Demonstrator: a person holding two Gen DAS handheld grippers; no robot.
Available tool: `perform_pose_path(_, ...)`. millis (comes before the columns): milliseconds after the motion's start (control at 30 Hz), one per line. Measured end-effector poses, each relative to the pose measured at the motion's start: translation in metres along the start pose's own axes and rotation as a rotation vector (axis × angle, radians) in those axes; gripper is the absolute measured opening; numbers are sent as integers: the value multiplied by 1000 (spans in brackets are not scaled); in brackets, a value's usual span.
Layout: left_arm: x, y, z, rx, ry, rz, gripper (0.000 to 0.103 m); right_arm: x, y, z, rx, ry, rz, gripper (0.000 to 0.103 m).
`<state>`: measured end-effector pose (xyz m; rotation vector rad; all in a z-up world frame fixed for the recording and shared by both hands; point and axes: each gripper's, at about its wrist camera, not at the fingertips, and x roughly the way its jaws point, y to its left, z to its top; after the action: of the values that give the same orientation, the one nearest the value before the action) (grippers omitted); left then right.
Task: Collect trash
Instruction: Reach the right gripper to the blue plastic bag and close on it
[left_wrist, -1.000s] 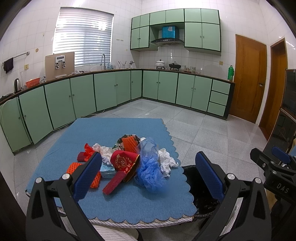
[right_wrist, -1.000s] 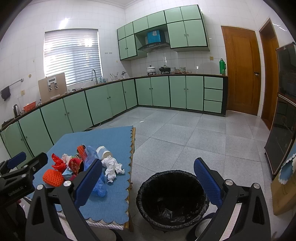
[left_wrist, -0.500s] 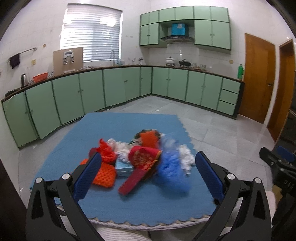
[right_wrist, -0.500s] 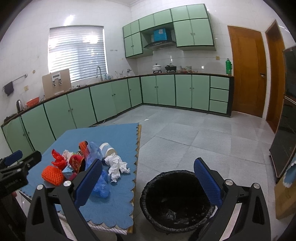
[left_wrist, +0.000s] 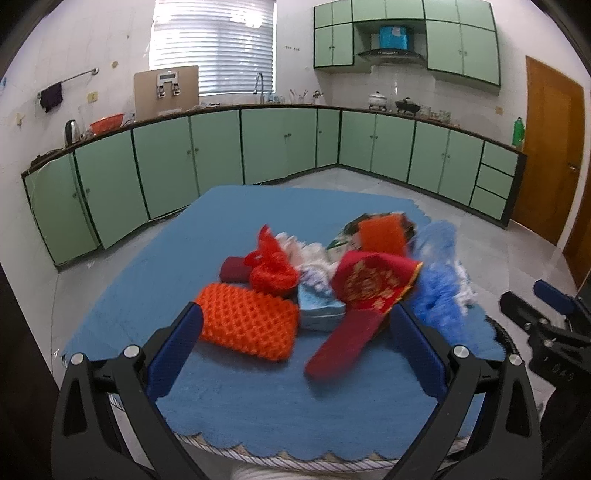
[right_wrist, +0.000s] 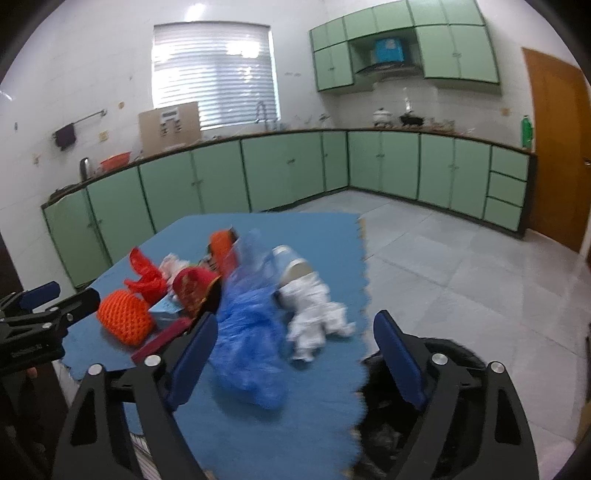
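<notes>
A pile of trash lies on the blue table mat: an orange foam net, a red plastic bag, a red and gold packet, a small light blue box, a blue plastic bag and crumpled white tissue. My left gripper is open and empty, close in front of the orange net and red packet. My right gripper is open and empty, over the blue bag and tissue near the mat's right edge. The black-lined trash bin stands on the floor right of the table.
Green kitchen cabinets run along the far walls under a counter with a sink and pots. A wooden door is at the right. Grey tiled floor lies between table and cabinets.
Both grippers have moved in toward the trash pile, which now looks larger. The right view has swung left from the bin toward the table. Both stayed open.
</notes>
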<state>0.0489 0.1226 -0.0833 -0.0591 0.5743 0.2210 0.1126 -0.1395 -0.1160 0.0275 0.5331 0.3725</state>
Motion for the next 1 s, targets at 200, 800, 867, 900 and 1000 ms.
perform_pose_path(200,22,13,-13,-2,40,4,98,30,22,-13,-20,38,34,79)
perform_pose_path(800,40,15,-23,-22,85,-33,98,54,24,-26,-42,117,110,16)
perform_pose_path(867,39,13,-23,-22,86,-35,98,49,23,-25,-46,107,122,10)
perform_pose_path(900,39,13,-23,-21,85,-35,98,48,23,-24,-52,99,124,9)
perform_pose_path(1000,36,10,-23,-19,80,-36,98,37,25,-20,-68,60,112,9)
